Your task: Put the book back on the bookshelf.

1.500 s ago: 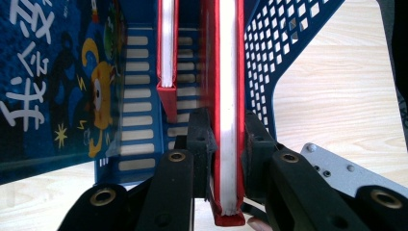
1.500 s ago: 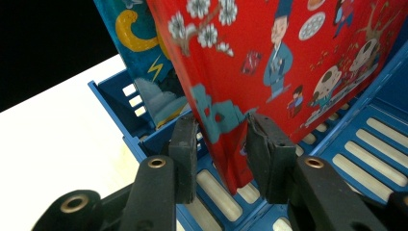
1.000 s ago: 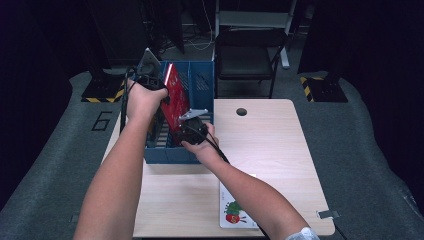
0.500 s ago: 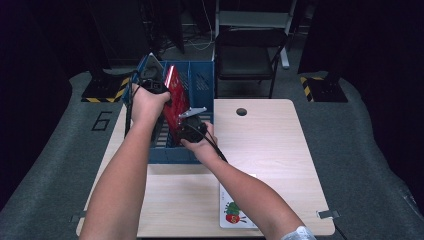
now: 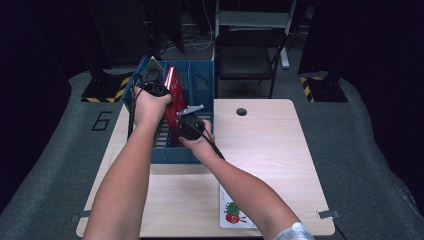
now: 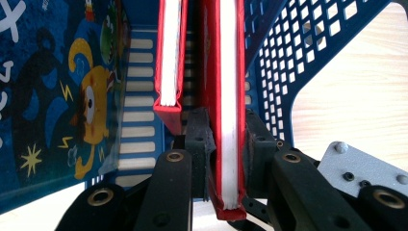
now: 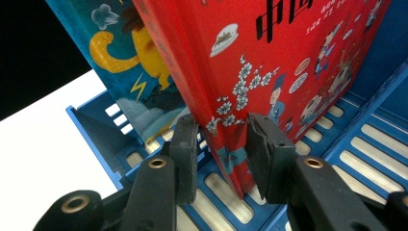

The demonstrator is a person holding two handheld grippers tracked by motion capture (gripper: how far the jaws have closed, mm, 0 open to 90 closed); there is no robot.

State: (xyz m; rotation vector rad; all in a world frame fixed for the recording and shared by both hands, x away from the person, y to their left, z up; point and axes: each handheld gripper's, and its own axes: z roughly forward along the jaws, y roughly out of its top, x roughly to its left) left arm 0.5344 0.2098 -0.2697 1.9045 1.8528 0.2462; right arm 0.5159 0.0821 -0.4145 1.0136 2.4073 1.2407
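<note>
Now we clamp the left gripper [image 6: 219, 144] on one red book [image 6: 226, 96] upright in the blue crate [image 5: 200, 87], while our right gripper [image 7: 219, 139] straddles its spine low down, pads close, contact unclear, blue book [image 7: 115, 48] beside.

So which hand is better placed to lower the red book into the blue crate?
Probably the left. The left gripper is clamped on the red book's page edge, while the right gripper's pads stand around its corner above the crate floor, the right one with a gap.
</note>
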